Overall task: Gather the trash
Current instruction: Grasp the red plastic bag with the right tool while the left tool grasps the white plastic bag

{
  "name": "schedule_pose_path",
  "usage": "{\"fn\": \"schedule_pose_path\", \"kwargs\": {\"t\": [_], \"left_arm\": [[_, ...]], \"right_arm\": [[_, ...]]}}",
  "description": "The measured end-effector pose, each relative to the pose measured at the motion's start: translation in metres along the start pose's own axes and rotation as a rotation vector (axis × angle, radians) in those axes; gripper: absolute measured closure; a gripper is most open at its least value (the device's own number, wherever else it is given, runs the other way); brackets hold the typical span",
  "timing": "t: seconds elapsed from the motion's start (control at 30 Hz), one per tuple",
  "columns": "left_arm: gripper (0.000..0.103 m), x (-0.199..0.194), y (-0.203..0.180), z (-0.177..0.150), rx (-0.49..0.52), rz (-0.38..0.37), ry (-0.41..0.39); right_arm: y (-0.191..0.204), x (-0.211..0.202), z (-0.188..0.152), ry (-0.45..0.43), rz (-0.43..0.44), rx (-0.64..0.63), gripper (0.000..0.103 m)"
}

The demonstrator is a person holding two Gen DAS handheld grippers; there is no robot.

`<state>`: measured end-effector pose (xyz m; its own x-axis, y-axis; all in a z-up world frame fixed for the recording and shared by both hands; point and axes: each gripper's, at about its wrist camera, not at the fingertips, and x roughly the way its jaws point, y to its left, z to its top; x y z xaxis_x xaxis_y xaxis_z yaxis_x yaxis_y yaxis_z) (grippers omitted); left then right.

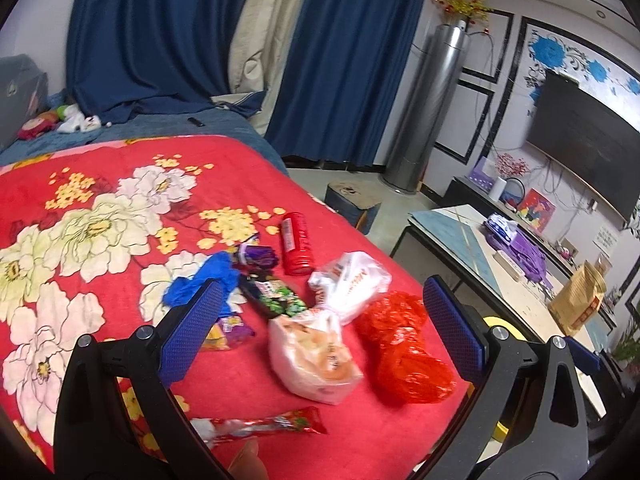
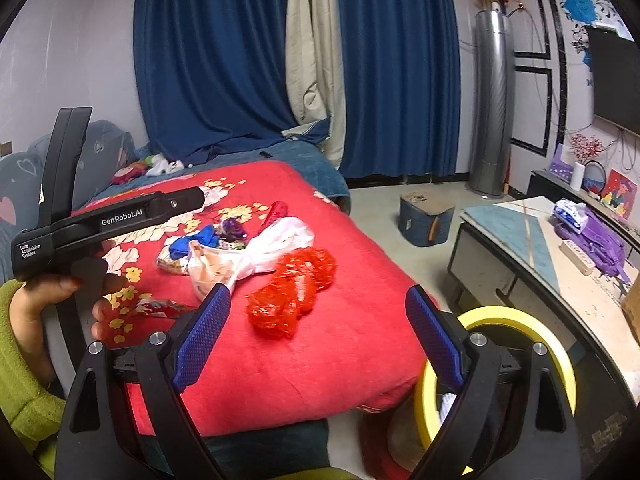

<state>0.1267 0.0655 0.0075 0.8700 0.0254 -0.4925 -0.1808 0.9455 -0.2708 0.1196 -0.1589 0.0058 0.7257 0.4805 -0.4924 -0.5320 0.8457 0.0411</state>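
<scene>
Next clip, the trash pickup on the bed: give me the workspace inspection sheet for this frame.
Surface: red flowered blanket spread over the bed.
Job's things: red plastic bag, white bread bag, second white bag, red can on its side, blue wrapper, green snack packet, purple wrapper, long red wrapper; yellow-rimmed bin on the floor beside the bed.
Clutter: toys at the far end of the bed.
Grippers: left gripper open above the pile, holding nothing; right gripper open, holding nothing.
Cables: wires hang below the television.
Surroundings: blue curtains, low table, purple bag, floor box.
</scene>
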Motion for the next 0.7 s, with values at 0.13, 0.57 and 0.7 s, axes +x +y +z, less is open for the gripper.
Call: {"fn": "schedule_pose_path", "kwargs": {"t": [0.13, 0.57, 0.7], "left_arm": [[0.011, 0.002, 0.012, 0.0, -0.019, 0.01, 0.009], [0.011, 0.034, 0.039, -0.017, -0.099, -0.025, 0.167], [0.011, 0.041, 0.035, -0.023, -0.097, -0.05, 0.208]], "right_arm": [[0.009, 0.018, 0.002, 0.031, 0.026, 0.005, 0.017], [0.018, 0.075, -0.004, 0.148, 0.075, 0.052, 0.017], [0.015, 0.09, -0.009, 0.188, 0.092, 0.066, 0.027]]}}
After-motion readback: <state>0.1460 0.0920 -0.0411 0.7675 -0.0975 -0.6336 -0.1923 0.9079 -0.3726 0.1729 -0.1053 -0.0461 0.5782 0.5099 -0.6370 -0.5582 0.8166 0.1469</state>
